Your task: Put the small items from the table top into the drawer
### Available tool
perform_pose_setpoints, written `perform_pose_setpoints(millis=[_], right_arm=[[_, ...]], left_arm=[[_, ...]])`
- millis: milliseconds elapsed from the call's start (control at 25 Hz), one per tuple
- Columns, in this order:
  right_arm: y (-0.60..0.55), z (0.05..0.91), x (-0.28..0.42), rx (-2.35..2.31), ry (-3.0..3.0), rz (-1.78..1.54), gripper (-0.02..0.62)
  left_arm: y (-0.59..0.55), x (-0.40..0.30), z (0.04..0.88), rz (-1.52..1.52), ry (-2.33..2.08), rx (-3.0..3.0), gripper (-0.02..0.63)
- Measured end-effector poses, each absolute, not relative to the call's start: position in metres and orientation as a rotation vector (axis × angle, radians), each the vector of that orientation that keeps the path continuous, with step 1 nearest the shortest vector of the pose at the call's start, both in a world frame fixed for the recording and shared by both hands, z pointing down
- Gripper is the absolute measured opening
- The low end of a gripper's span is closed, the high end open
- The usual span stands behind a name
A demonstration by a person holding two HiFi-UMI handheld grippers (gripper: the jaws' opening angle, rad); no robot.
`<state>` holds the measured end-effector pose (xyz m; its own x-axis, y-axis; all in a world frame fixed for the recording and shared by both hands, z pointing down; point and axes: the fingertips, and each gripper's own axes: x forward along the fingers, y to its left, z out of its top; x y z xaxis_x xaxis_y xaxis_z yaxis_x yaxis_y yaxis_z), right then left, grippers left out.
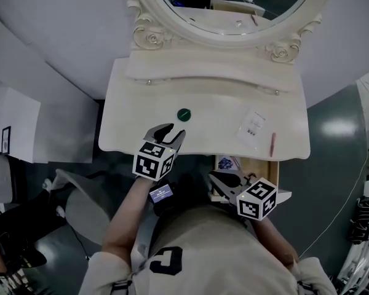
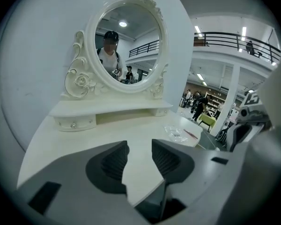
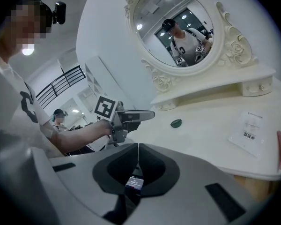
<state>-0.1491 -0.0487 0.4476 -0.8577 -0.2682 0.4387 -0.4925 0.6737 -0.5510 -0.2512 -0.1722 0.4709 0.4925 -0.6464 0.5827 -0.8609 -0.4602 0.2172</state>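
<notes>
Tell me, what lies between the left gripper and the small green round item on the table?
Nothing: only bare white table top lies between the left gripper and the green round item, as the head view shows.

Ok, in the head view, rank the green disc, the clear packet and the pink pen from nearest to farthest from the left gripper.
From the left gripper:
1. green disc, just ahead of its tips, slightly right.
2. clear packet, well off to the right.
3. pink pen, farthest right, just past the packet.
</notes>
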Motion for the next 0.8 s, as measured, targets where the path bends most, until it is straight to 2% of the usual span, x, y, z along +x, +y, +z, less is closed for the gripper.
perform_pose_setpoints(millis=[120, 480, 800], right_arm=[[-0.052, 0.451, -0.151, 0.608, -2.561, 0.994, 0.031], [-0.057, 0.457, -0.157, 0.625, -2.532, 1.009, 0.031], [-0.061, 0.463, -0.160, 0.649, -2.508, 1.041, 0.031]], left_arm=[[-0.186, -0.253, 0.492, 0.645, -1.238, 2.243, 0.210], [-0.235, -0.257, 0.552, 0.852, -1.176, 2.201, 0.209], [-0.254, -0.251, 0.579, 0.915, -1.124, 2.201, 0.195]])
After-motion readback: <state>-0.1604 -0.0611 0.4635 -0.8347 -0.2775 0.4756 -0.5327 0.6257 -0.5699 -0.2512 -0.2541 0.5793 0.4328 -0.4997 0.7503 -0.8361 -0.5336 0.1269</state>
